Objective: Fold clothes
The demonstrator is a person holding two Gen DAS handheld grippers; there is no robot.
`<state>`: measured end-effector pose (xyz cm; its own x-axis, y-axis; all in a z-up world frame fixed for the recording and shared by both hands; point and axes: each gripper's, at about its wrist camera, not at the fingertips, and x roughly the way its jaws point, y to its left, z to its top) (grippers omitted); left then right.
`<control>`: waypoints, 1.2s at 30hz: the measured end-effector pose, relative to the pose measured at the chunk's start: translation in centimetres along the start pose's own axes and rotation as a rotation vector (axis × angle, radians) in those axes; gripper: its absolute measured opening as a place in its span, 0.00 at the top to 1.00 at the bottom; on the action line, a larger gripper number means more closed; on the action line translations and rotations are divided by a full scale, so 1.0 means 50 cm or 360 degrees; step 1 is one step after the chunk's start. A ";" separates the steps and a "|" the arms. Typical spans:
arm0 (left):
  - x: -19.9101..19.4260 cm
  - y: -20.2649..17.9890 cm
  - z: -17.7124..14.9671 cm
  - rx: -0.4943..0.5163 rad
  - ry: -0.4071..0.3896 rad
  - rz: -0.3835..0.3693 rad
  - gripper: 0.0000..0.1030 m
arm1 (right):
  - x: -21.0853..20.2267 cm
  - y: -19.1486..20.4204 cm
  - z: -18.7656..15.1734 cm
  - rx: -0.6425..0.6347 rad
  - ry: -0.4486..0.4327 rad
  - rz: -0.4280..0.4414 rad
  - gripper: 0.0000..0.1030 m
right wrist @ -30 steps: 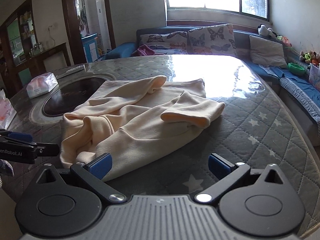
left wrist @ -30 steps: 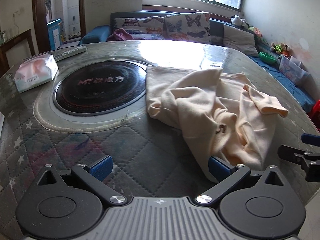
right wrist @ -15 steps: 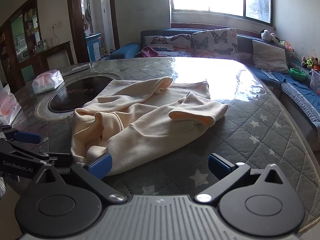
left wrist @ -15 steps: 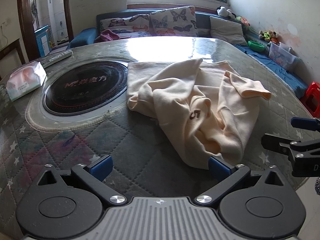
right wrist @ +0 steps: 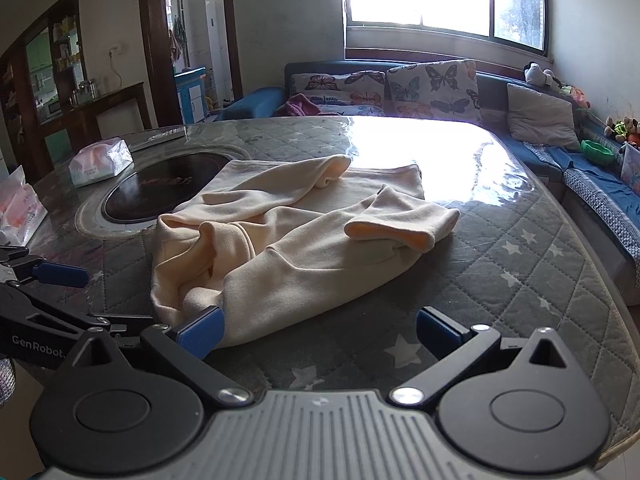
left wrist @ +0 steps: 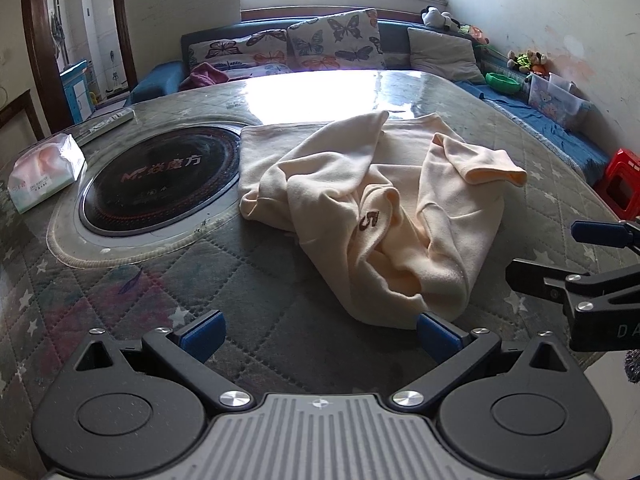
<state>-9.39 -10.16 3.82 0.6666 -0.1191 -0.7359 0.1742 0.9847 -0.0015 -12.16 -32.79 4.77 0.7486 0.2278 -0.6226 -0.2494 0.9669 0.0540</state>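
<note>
Both spread, the left gripper (left wrist: 318, 330) and right gripper (right wrist: 318, 330) face a soft, limp sweatshirt (left wrist: 384, 208) best pinched at its near hem.

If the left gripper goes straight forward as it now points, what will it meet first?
Probably the near edge of the cream sweatshirt: the left gripper is open, and its right finger already sits at that hem. Depth is unclear.

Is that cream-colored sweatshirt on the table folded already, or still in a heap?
Still in a heap. The cream sweatshirt lies crumpled on the table, sleeves flopped across the bunched, wrinkled body. Both tongs are open and hold nothing.
</note>
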 end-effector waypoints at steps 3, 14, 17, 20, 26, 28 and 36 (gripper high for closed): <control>0.000 -0.003 -0.001 0.0008 0.0001 -0.0004 0.00 | 0.001 0.002 0.000 -0.0003 0.0002 -0.0002 0.00; 0.006 -0.005 -0.002 0.0012 0.0013 -0.0014 0.00 | 0.003 0.008 0.001 -0.0020 0.0012 0.0000 0.00; 0.007 -0.006 -0.002 0.0014 0.0013 -0.0014 0.00 | 0.004 0.008 0.001 -0.0021 0.0013 0.0000 0.00; 0.007 -0.006 -0.002 0.0018 0.0014 -0.0012 0.00 | 0.005 0.009 0.002 -0.0021 0.0015 0.0004 0.00; 0.011 -0.006 0.000 0.0019 0.0024 -0.0009 0.00 | 0.008 0.011 0.003 -0.0027 0.0017 0.0012 0.00; 0.012 -0.005 0.000 0.0016 0.0027 -0.0008 0.00 | 0.010 0.011 0.003 -0.0024 0.0020 0.0014 0.00; 0.016 -0.001 0.004 0.0011 0.0033 -0.0006 0.00 | 0.013 0.014 0.006 -0.0032 0.0029 0.0016 0.00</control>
<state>-8.74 -10.35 3.36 0.6508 -0.1202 -0.7497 0.1819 0.9833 0.0002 -11.67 -31.94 4.64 0.7349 0.2353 -0.6360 -0.2692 0.9620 0.0449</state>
